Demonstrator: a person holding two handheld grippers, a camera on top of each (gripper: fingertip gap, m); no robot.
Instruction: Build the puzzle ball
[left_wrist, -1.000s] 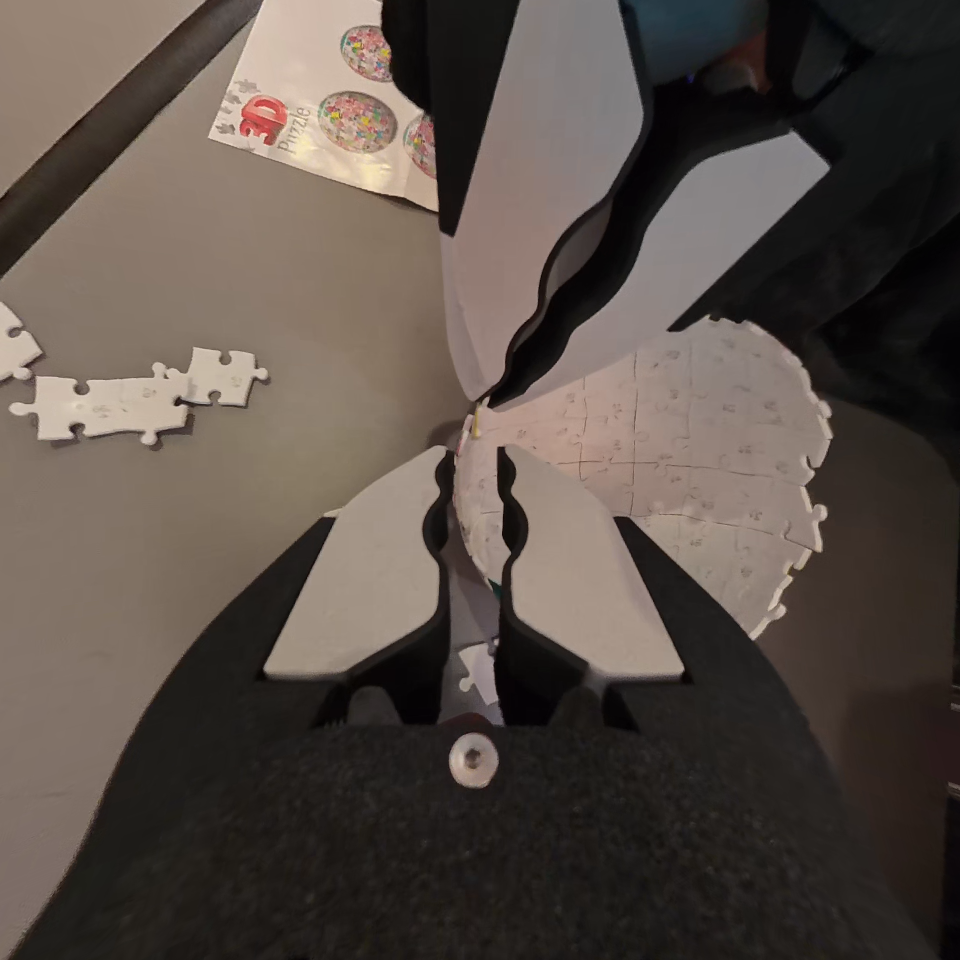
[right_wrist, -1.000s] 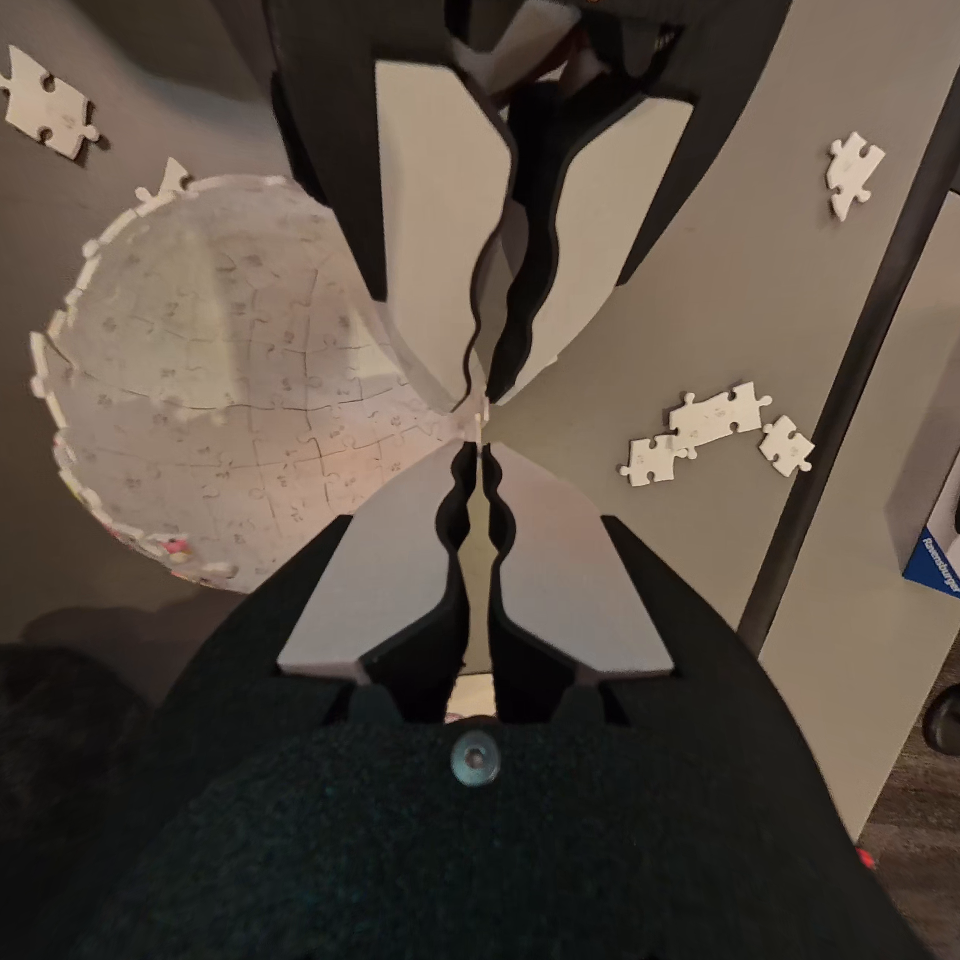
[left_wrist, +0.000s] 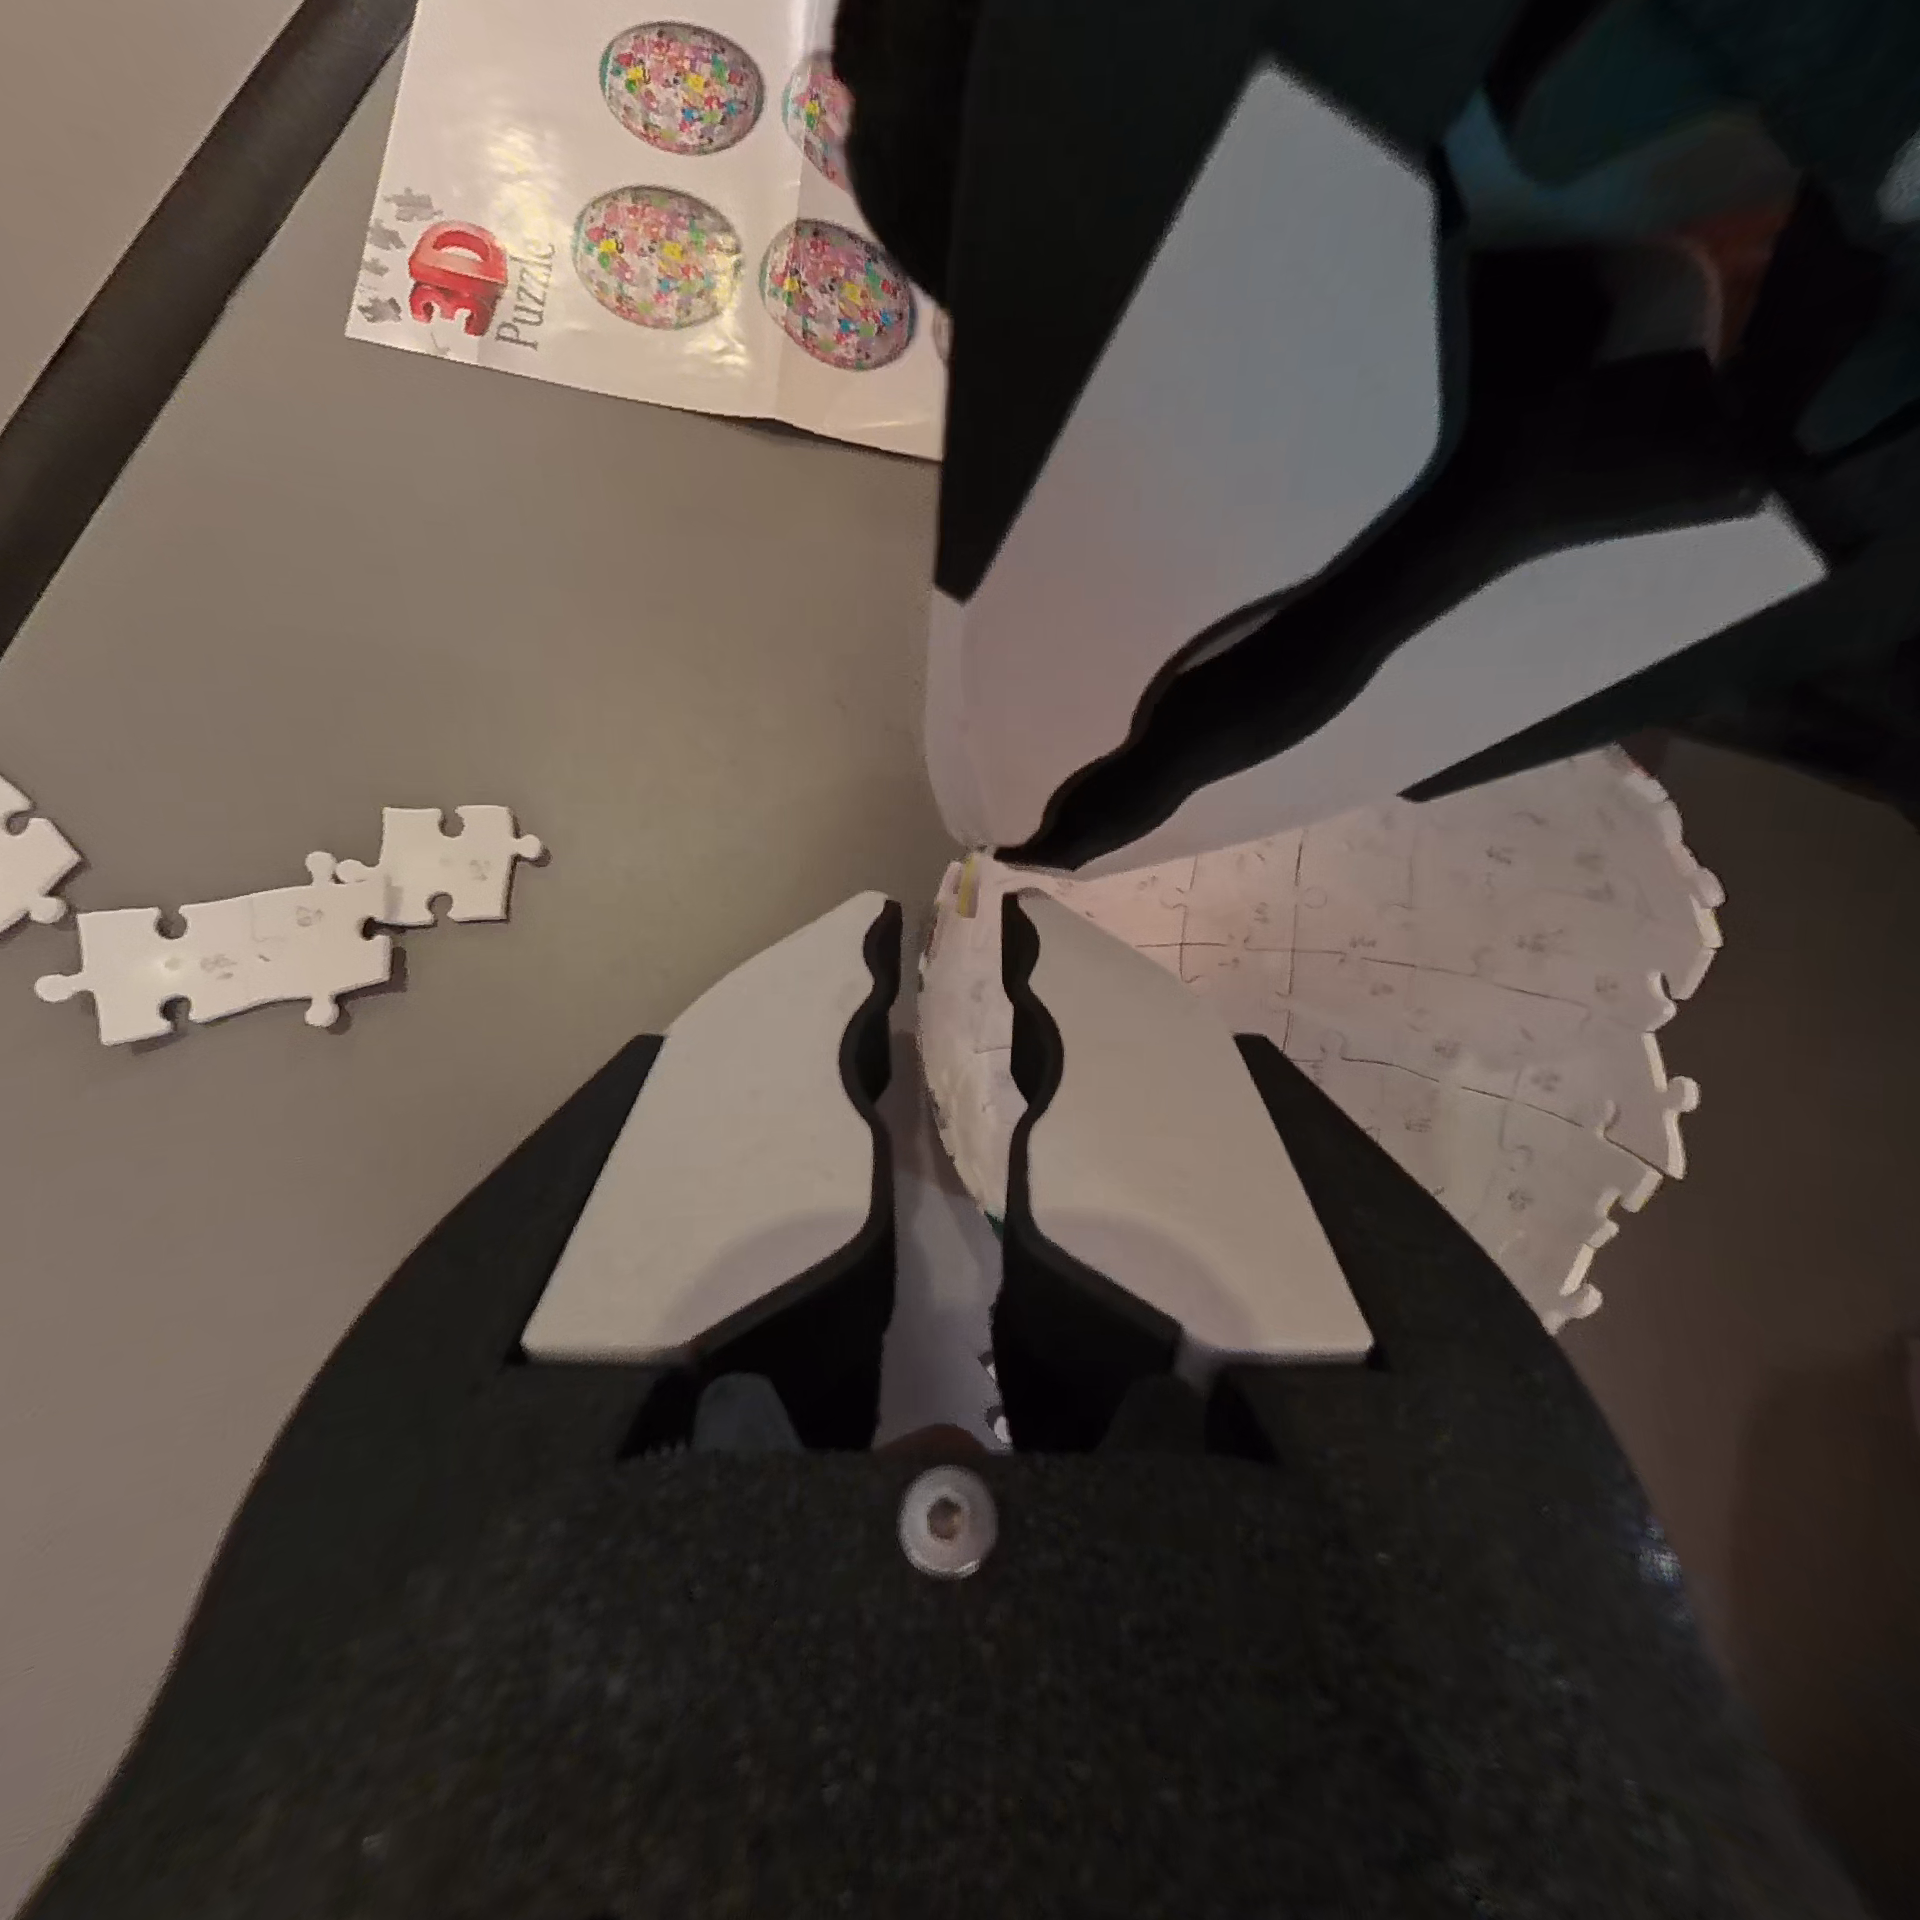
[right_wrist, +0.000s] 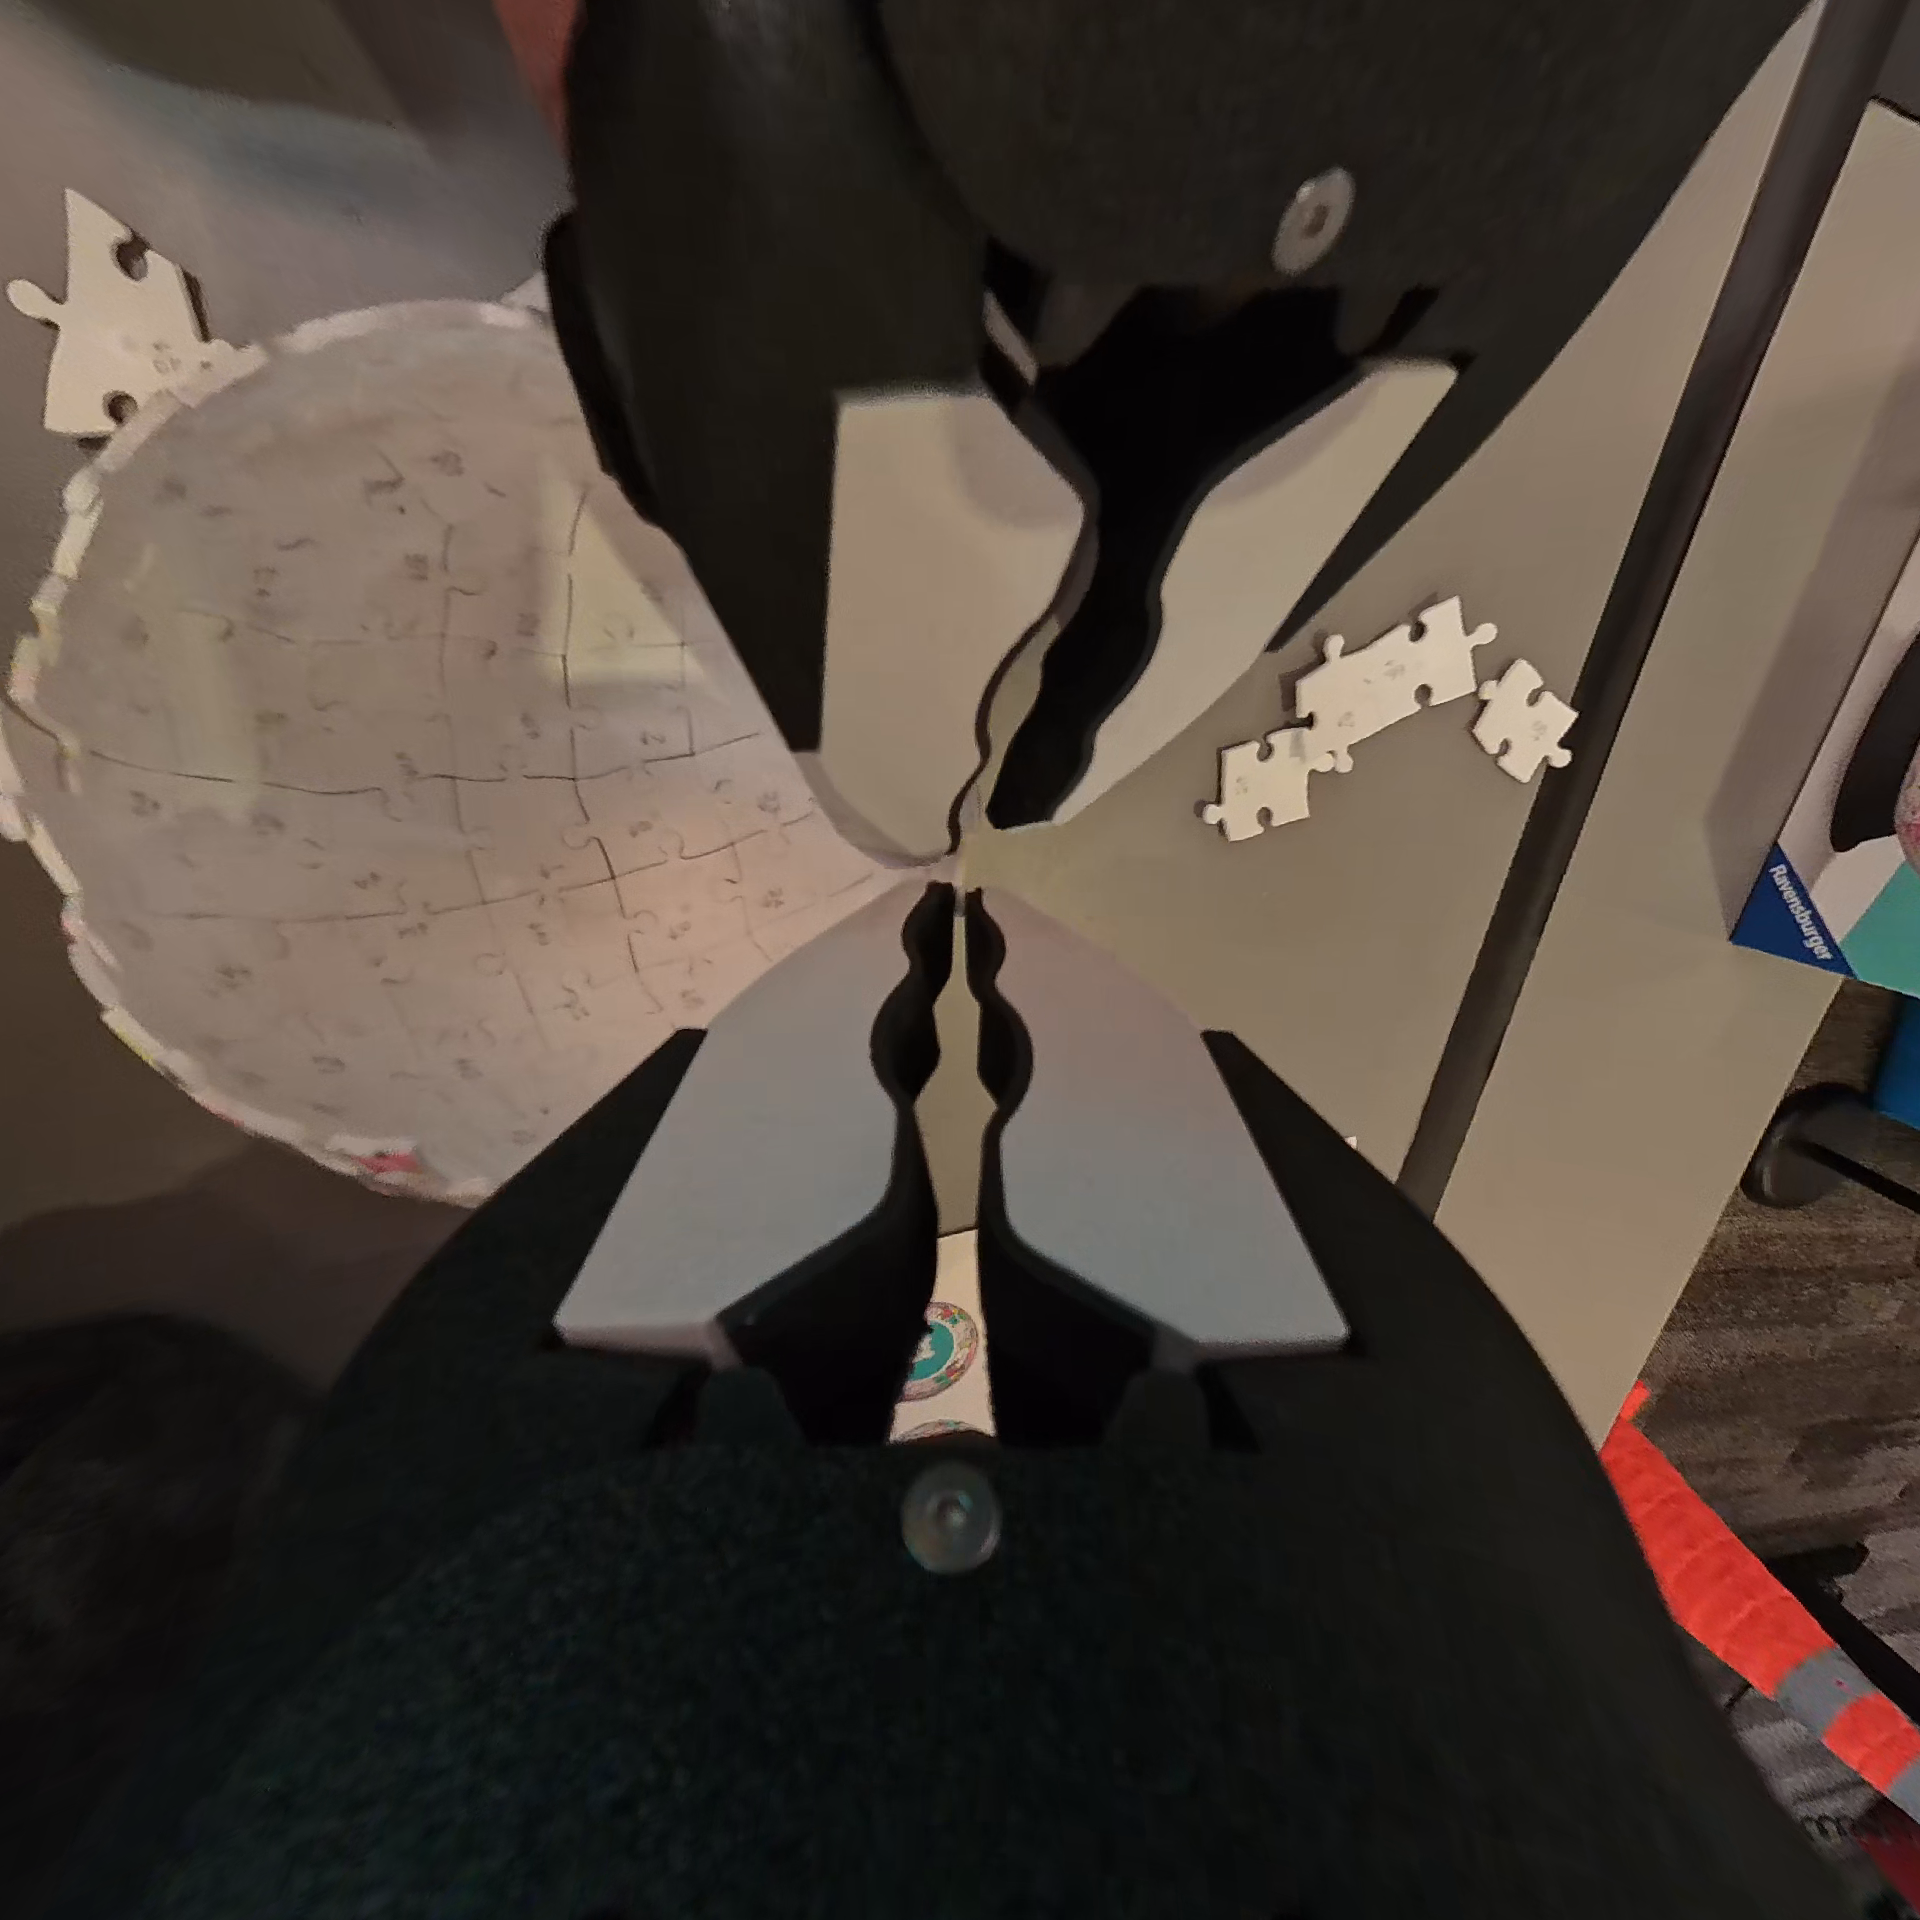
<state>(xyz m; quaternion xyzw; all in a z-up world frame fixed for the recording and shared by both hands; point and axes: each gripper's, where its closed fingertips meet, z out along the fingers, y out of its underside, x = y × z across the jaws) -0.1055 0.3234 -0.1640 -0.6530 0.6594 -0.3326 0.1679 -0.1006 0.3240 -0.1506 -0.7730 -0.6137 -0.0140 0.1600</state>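
Note:
The half-built puzzle ball (left_wrist: 1455, 987) is a white curved shell with a toothed rim; its blank inner side faces the cameras. My left gripper (left_wrist: 948, 914) is shut on the shell's rim and holds it above the grey table (left_wrist: 520, 623). My right gripper (left_wrist: 1003, 847) comes in from above, shut on a small puzzle piece (left_wrist: 966, 888) pressed against the rim just past the left fingertips. In the right wrist view the ball (right_wrist: 364, 779) is at the left, and the right gripper (right_wrist: 951, 899) meets the left gripper (right_wrist: 966, 821) tip to tip.
Loose white pieces (left_wrist: 239, 961) lie on the table at the left, beside a printed leaflet (left_wrist: 665, 239) with ball pictures. In the right wrist view, more pieces (right_wrist: 1351, 717) lie near a black table seam (right_wrist: 1610, 623), another piece (right_wrist: 114, 322) lies behind the ball, and a puzzle box (right_wrist: 1818, 904) stands at the right. Left and right tips are no more than a few centimetres apart.
Both grippers stay tip to tip at the rim. The left gripper has tilted, so more of its body shows in the right wrist view, and the ball looks nearer.

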